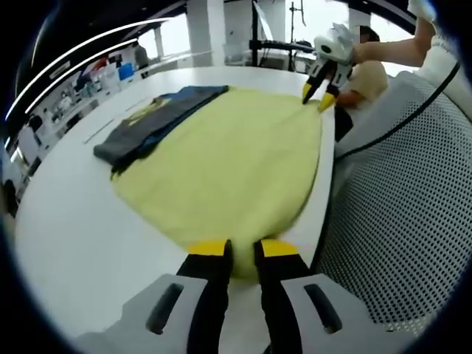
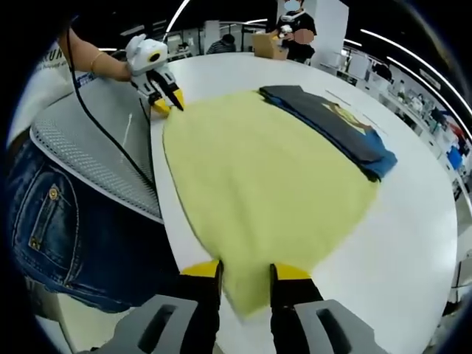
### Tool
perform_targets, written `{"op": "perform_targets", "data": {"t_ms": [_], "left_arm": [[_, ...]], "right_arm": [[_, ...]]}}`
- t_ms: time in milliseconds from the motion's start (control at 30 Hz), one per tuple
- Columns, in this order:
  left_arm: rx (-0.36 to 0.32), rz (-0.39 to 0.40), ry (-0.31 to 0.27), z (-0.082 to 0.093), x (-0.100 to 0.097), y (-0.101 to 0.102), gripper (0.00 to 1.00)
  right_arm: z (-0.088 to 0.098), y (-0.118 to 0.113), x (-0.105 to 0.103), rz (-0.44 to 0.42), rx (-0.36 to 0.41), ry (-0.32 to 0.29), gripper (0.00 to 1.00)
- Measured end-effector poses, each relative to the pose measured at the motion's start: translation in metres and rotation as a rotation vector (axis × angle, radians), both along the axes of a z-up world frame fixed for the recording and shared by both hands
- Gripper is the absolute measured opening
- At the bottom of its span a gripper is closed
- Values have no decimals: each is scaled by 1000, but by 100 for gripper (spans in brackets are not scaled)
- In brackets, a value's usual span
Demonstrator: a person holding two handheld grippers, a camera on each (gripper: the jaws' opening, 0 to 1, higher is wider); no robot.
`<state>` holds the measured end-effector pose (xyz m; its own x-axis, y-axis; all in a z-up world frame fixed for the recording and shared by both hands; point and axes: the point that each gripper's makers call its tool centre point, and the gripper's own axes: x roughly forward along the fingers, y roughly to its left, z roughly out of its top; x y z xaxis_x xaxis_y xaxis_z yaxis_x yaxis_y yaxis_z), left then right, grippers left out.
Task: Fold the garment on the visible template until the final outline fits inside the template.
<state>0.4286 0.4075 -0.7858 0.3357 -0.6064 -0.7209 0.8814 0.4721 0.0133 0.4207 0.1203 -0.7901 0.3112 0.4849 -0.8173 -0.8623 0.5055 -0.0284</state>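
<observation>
Yellow garment (image 1: 228, 173) is gripped at opposite edges by left claw (image 1: 242, 254) and right claw (image 2: 245, 276) on white table (image 1: 81, 236). Blue jeans (image 2: 59, 221) are seen in right gripper view.

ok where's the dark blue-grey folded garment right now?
The dark blue-grey folded garment lies on the white table, along the far edge of the yellow cloth and partly under it: upper left in the left gripper view, upper right in the right one.

A: The yellow garment (image 1: 228, 166) looks like soft matt cloth, smooth with few creases. And the table (image 1: 81, 228)?

B: White, smooth, faintly glossy. At ten o'clock in the left gripper view, the folded dark garments (image 1: 151, 122) are matt fabric too.

A: The grey perforated mat (image 1: 409, 206) looks like dotted mesh.

B: The person's jeans (image 2: 63, 221) are coarse denim with metal rivets.
</observation>
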Motion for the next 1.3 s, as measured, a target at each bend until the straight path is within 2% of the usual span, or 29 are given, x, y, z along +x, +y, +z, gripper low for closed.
{"op": "perform_targets", "data": {"t_ms": [100, 167, 400, 567, 667, 967, 1133, 1300], "left_arm": [[-6, 14, -2, 0, 2, 1, 8], [-3, 16, 0, 0, 2, 0, 3], [-19, 36, 9, 2, 5, 1, 0], [-46, 55, 15, 9, 4, 3, 0], [-50, 69, 43, 9, 1, 4, 0], [-72, 87, 57, 18, -9, 6, 0], [-100, 138, 120, 21, -15, 8, 0], [-120, 157, 139, 24, -19, 9, 0]], "right_arm": [[0, -5, 7, -29, 0, -21, 6], [0, -5, 8, -34, 10, -17, 5], [3, -4, 6, -26, 24, -16, 0], [11, -5, 3, -42, 45, -15, 0], [14, -4, -2, -41, 60, -5, 0], [17, 0, -17, -32, 78, 18, 0], [20, 1, -23, -28, 83, 28, 0], [23, 3, -30, -20, 91, 42, 0]]}}
